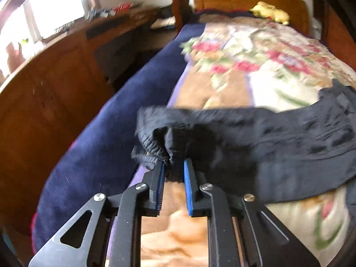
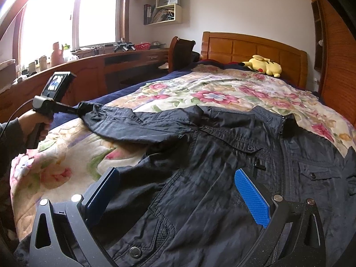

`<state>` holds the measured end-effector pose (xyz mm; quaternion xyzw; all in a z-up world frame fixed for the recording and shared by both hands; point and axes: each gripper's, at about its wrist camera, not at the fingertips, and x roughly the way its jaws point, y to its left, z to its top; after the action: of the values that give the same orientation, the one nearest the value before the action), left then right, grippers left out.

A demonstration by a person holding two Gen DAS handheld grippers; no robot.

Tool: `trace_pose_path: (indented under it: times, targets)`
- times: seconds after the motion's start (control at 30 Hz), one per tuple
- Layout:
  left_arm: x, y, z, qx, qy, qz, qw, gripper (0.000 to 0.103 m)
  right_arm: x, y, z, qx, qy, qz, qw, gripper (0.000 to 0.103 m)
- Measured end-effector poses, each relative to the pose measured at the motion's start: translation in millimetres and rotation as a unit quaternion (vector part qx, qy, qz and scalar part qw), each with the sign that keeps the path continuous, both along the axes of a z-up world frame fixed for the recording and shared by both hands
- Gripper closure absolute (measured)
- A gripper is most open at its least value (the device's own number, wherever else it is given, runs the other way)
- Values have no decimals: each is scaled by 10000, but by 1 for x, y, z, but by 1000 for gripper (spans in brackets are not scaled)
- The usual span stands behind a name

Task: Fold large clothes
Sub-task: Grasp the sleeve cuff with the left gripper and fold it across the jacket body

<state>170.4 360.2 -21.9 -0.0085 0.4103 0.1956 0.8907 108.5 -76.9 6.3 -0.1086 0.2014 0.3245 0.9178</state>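
Observation:
A large dark jacket [image 2: 222, 166] lies spread front up on the floral bed cover [image 2: 200, 89], with one sleeve [image 2: 124, 122] stretched out to the left. In the left wrist view my left gripper [image 1: 174, 166] is shut on the gathered elastic cuff [image 1: 155, 149] of that sleeve, and the rest of the jacket [image 1: 278, 138] trails off to the right. The right wrist view shows the same left gripper [image 2: 81, 109] at the sleeve's end, held by a hand [image 2: 33, 124]. My right gripper [image 2: 176, 172] hovers open over the jacket's lower front, its blue pads wide apart.
A yellow plush toy [image 2: 263, 65] lies by the wooden headboard [image 2: 244, 46]. A navy blanket [image 1: 100, 146] edges the bed's left side. Beyond it stand a long wooden desk [image 2: 89, 66] under the window and a chair [image 2: 180, 51].

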Motion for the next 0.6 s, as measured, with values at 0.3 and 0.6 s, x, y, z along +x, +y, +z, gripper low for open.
trace_pose_path:
  times: [0.3, 0.6]
  targets:
    - [-4, -114, 87, 316, -797, -999, 9913, 91, -3, -23, 18, 16, -39, -6, 10000, 0]
    - [1, -228, 128, 177, -1220, -2048, 9710, 91, 22, -73, 24, -18, 73, -471, 9989, 0]
